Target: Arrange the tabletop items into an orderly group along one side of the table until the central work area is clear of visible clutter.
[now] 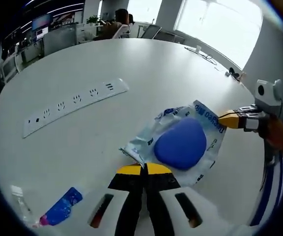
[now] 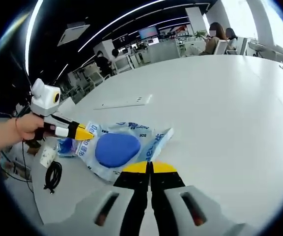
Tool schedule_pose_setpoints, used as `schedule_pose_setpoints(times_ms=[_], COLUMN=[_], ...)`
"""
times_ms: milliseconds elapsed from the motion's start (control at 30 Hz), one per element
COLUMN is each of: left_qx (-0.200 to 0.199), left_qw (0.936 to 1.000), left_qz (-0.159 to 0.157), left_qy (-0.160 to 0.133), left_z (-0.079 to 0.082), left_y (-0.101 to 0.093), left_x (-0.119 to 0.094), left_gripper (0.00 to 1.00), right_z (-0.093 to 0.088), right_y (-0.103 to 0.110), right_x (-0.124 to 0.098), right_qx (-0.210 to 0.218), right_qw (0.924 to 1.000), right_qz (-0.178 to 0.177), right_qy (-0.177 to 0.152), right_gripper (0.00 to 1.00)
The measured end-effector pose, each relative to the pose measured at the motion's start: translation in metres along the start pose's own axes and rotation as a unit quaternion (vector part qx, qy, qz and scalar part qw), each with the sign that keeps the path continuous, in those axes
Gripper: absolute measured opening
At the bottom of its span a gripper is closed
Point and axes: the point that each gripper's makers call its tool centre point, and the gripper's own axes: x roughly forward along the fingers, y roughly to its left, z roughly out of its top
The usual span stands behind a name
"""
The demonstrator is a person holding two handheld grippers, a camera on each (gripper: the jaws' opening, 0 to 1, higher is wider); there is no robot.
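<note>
A clear plastic package [image 1: 206, 129] printed in blue, with a blue rounded pad [image 1: 181, 144] inside, lies on the white table [image 1: 146, 69]. My left gripper [image 1: 144, 168] is shut, and its yellow tips pinch the package's near corner. My right gripper [image 1: 223, 119] comes in from the right, shut on the package's opposite edge. In the right gripper view the same package [image 2: 151, 140] and pad [image 2: 117, 149] lie just beyond my right gripper [image 2: 150, 167], whose jaws are closed at its edge. A hand [image 2: 26, 127] holds my left gripper [image 2: 88, 132] at the far side.
A long white power strip [image 1: 75, 105] lies across the table beyond the package, seen too as the power strip [image 2: 124, 103]. A small blue sachet [image 1: 63, 206] lies near my left jaws. A coiled black cable [image 2: 53, 174] rests near the table edge. People sit at desks [image 1: 114, 22] beyond.
</note>
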Motion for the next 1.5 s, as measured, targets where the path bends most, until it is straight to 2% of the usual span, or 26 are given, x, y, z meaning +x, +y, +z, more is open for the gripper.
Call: schedule_pose_setpoints(times_ms=[433,700,900,1267,1500], left_qx=[-0.006,-0.002,0.0,0.004,0.005], left_qw=[1.0,1.0,1.0,1.0,0.9998], left_qz=[-0.002,0.002,0.003,0.007,0.014], left_qy=[0.001,-0.002,-0.004,-0.006,-0.014], left_z=[-0.002,-0.004,-0.003,-0.002,0.003], left_y=[0.0,0.003,0.004,0.007,0.01], left_x=[0.005,0.005,0.005,0.001,-0.007], left_gripper=[0.0,0.03,0.07,0.12,0.17], right_z=[-0.007,-0.009,-0.01,-0.006,0.0], right_y=[-0.006,-0.008,-0.014,-0.016,-0.02], right_x=[0.004,0.004,0.004,0.0,-0.005], right_qx=[0.006,-0.011,-0.014,-0.013,-0.01], right_qw=[1.0,0.9999,0.9998,0.9997,0.9994], right_qz=[0.002,0.001,-0.012,-0.02,-0.031], right_qy=[0.004,0.004,0.004,-0.002,-0.014], right_gripper=[0.0,0.0,0.09,0.12,0.2])
